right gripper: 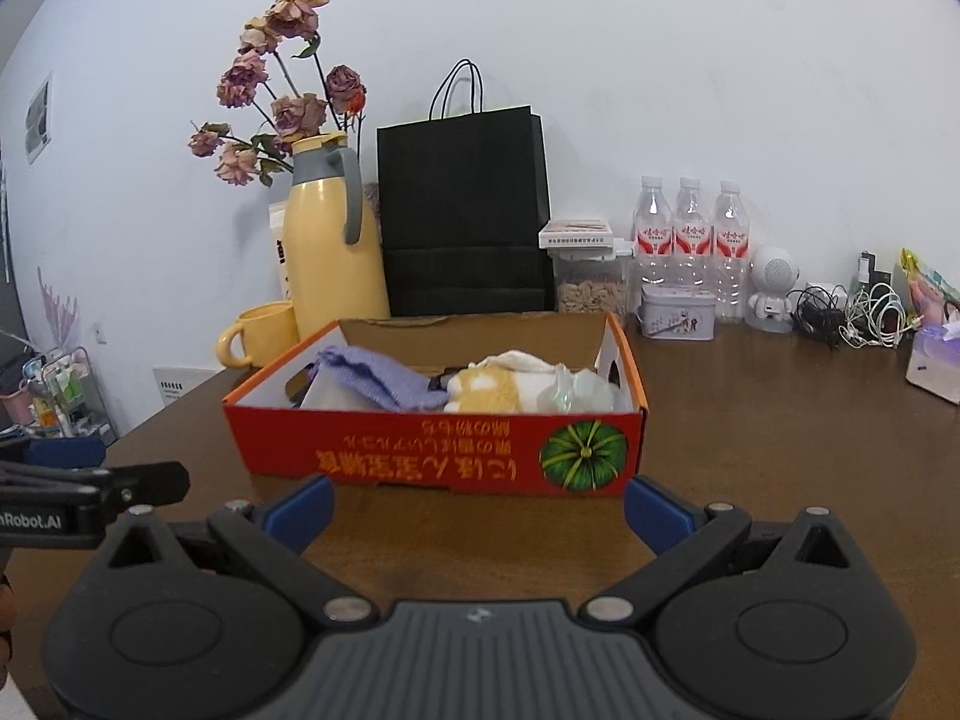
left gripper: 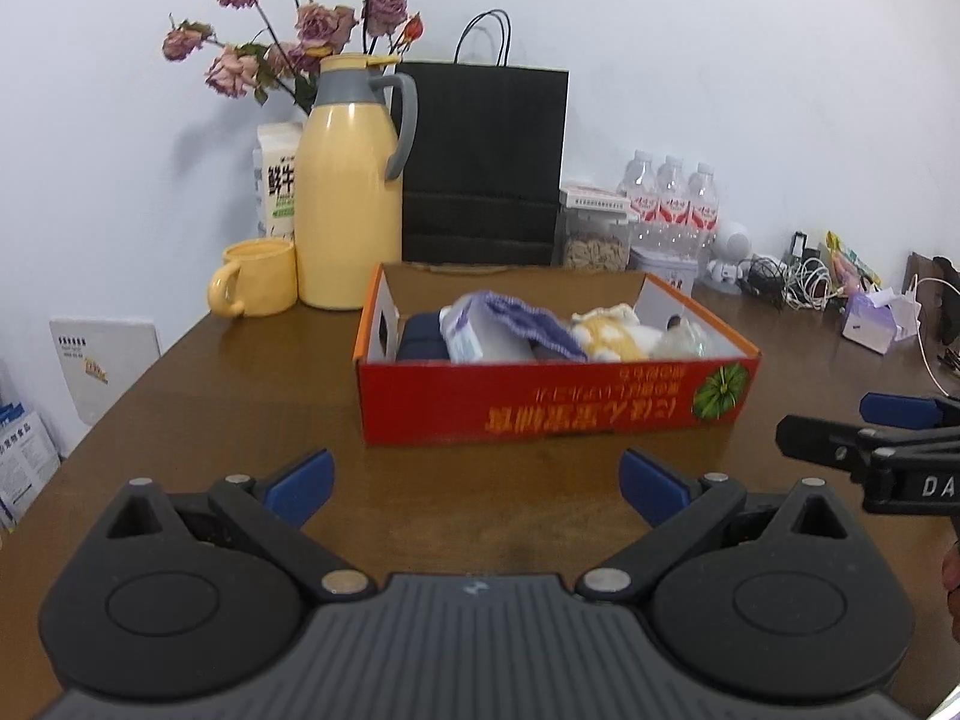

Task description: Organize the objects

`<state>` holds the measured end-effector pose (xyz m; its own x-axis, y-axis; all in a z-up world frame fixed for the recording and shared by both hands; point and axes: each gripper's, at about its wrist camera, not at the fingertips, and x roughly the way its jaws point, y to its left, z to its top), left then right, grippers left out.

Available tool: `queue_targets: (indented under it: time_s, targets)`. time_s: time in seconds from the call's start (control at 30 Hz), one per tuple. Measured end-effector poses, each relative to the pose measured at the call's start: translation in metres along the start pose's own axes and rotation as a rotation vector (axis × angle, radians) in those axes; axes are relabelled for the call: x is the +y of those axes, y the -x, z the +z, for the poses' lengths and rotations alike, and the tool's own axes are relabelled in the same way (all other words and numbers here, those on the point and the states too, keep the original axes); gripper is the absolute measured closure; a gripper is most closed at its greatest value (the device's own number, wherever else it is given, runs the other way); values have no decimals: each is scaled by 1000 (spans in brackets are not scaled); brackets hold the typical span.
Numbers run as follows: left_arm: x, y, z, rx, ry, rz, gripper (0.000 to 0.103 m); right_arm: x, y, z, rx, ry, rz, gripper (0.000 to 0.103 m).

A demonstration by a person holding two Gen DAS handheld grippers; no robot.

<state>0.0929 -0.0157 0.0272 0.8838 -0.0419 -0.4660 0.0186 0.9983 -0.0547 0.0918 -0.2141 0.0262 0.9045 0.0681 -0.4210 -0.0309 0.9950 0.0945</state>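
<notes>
A red cardboard box [left gripper: 552,402] [right gripper: 420,450] sits on the brown table, its long side facing me. Inside lie a purple knitted cloth [left gripper: 528,318] [right gripper: 378,381], a yellow and white plush piece [left gripper: 609,333] [right gripper: 492,387], a dark blue item [left gripper: 423,339] and clear plastic [right gripper: 576,393]. My left gripper [left gripper: 477,480] hovers open just in front of the box, nothing between its blue pads. My right gripper [right gripper: 477,507] is open too, close to the box's front wall. Each gripper shows at the edge of the other's view.
Behind the box stand a yellow thermos jug [left gripper: 351,192], a yellow mug [left gripper: 255,285], dried roses, a black paper bag [left gripper: 483,165], a jar of nuts [left gripper: 594,237], three water bottles [right gripper: 690,240], a tin [right gripper: 678,312], tangled cables [right gripper: 852,312] and a tissue pack [left gripper: 879,321].
</notes>
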Motion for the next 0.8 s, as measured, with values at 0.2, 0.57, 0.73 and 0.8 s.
queue_targets:
  time_s: [0.2, 0.57, 0.73, 0.8]
  targets:
    - [2, 10, -14, 34, 5, 1, 0, 4, 11, -6, 15, 2, -4, 0]
    - [-1, 17, -15, 24, -1, -1, 0, 6, 17, -7, 17, 10, 0, 0]
    - [-1, 17, -15, 24, -1, 0, 0, 7, 17, -7, 17, 10, 1, 0]
    - [-1, 17, -15, 24, -2, 0, 0, 7, 17, -7, 17, 10, 0, 0]
